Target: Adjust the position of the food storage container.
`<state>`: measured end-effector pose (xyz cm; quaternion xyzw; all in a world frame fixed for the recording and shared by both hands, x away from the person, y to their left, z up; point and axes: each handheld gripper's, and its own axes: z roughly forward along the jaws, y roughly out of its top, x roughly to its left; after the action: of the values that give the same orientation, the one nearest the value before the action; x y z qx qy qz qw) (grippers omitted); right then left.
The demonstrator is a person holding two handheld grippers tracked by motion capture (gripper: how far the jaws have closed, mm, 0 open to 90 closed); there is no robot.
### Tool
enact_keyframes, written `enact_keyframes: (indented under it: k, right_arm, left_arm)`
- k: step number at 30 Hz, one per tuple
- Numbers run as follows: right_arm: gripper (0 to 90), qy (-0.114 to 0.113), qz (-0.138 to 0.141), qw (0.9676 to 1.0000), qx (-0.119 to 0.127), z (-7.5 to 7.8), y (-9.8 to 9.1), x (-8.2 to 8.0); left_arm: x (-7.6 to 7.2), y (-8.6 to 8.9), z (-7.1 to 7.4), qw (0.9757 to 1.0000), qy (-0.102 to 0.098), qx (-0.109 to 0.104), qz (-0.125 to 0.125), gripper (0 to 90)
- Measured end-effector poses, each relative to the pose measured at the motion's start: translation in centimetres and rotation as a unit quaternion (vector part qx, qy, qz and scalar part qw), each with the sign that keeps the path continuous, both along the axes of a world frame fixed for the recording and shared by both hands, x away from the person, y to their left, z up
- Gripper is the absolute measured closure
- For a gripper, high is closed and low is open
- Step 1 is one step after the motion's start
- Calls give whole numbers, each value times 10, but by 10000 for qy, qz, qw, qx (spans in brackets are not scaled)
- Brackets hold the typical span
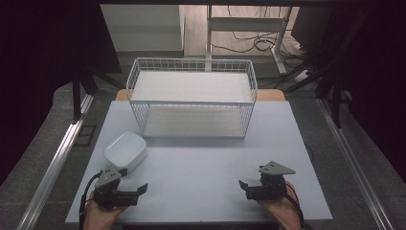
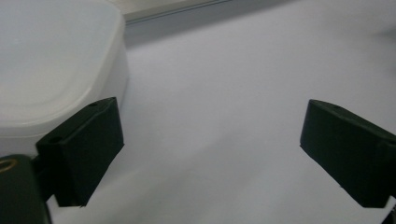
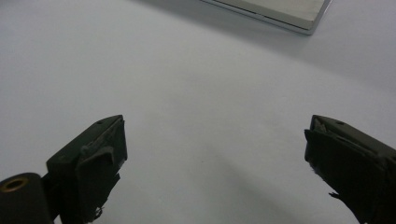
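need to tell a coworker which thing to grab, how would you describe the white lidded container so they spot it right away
Start at the white wire basket at the table's far side, then come toward the near left corner. The white container sits on the tabletop just ahead of the left gripper. It is a smooth, solid box with rounded corners and a lid, unlike the open wire basket.
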<state>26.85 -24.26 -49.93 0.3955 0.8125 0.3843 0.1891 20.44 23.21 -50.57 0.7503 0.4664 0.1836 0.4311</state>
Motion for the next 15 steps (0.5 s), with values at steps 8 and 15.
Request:
enact_keyframes:
  k: [8,15]
  right_arm:
    - [145,-61,103,9999,67,1,1,0]
    - [166,-79,60,9999,54,1,-1,1]
  left_arm:
    - [-5,26,12,9988,-208,31,446,203]
    - [-6,59,16,9954,-268,-2,921,471]
